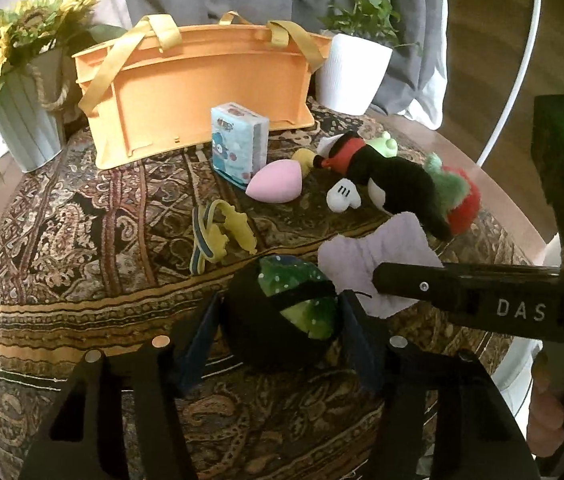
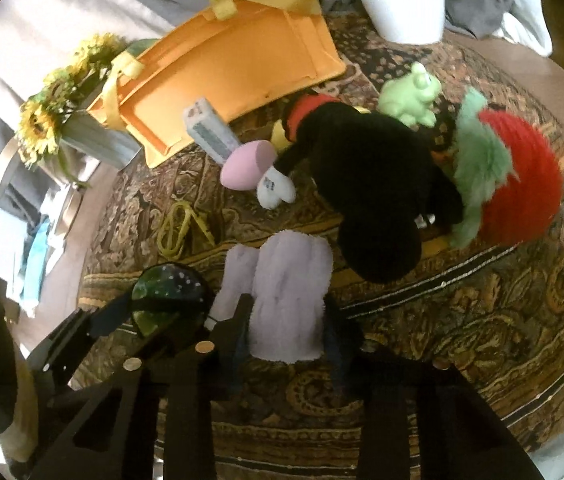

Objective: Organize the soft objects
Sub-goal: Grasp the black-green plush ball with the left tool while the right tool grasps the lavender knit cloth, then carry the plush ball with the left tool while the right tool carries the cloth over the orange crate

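A patterned cloth covers the tabletop [image 1: 81, 240]. The landmark is the orange tote bag [image 1: 201, 84], lying open on its side at the far edge with its yellow handles up. Left of the tote stands a ribbed pot of sunflowers [image 1: 21, 80]; right of it, a white pot with a green plant [image 1: 352, 72].

In front of the tote and to its right lies a black plush mouse [image 2: 366, 168] with white gloves, and past it, farther from the tote, a red and green fluffy toy [image 2: 518, 184]. A small green frog [image 2: 412, 96] sits between the tote's corner and that toy. A blue-white tissue pack [image 1: 239, 140] stands just in front of the tote, with a pink egg-shaped sponge [image 1: 275, 182] touching it on the near side. Nearer still lies a yellow and blue hair band [image 1: 217, 236].

Well in front of the tote, the lilac fuzzy cloth [image 2: 286, 300] sits between the right tongs [image 2: 288, 332], which pinch it. Just left of the cloth, the left tongs [image 1: 282, 316] are closed partway, their pads against a green dotted ball with black bands [image 1: 286, 304].
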The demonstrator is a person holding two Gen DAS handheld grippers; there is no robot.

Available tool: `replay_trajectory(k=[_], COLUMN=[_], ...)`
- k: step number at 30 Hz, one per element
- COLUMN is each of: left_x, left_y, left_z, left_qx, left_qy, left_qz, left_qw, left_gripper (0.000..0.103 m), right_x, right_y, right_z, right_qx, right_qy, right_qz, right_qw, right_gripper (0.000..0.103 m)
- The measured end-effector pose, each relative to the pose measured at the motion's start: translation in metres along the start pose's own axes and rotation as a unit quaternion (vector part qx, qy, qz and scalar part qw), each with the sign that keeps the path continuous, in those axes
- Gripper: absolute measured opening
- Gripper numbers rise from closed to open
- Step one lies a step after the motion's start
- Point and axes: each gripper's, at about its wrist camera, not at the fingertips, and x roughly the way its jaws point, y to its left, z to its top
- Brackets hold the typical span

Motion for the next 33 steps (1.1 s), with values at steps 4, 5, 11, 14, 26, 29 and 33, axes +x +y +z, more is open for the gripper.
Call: replay_trajectory(k=[4, 5, 11, 14, 26, 29, 33], left_x=[-0.006, -0.008, -0.029, -0.041, -0.085, -0.091, -0.096], left_y=[0.002, 0.002, 0.005, 0.007, 0.014, 0.017, 0.022], left_z=[0.001, 0.002, 0.014, 0.024, 0.071, 0.083, 0.1], left_qx=[-0.007, -0.008, -0.024, -0.03, -0.048, -0.049, -0.051], left_qy=[-0.011, -0.014, -0.045, -0.064, -0.155, -0.172, -0.193], left_qz=[0.013, 0.016, 0.038, 0.049, 0.08, 0.086, 0.094], left_qw=[0.9998, 0.9997, 0.998, 0.9963, 0.9835, 0.9802, 0.9753], left_gripper=[0.059, 0.059, 0.059, 0.059, 0.059, 0.059, 0.059], right_x=[-0.007, -0.008, -0.021, -0.028, -0.064, -0.072, -0.081], right_y=[0.006, 0.009, 0.021, 0.026, 0.06, 0.066, 0.074], right_z=[0.002, 0.003, 0.012, 0.02, 0.063, 0.075, 0.094], right_qx=[-0.021, -0.027, -0.054, -0.06, -0.103, -0.112, -0.121], right_qy=[-0.007, -0.009, -0.029, -0.041, -0.116, -0.136, -0.162], right_qz=[-0.002, -0.002, 0.002, 0.01, 0.032, 0.036, 0.039], right_qw=[1.0, 1.0, 0.998, 0.997, 0.987, 0.984, 0.979], right_gripper=[0.029, 0.029, 0.028, 0.028, 0.028, 0.028, 0.028])
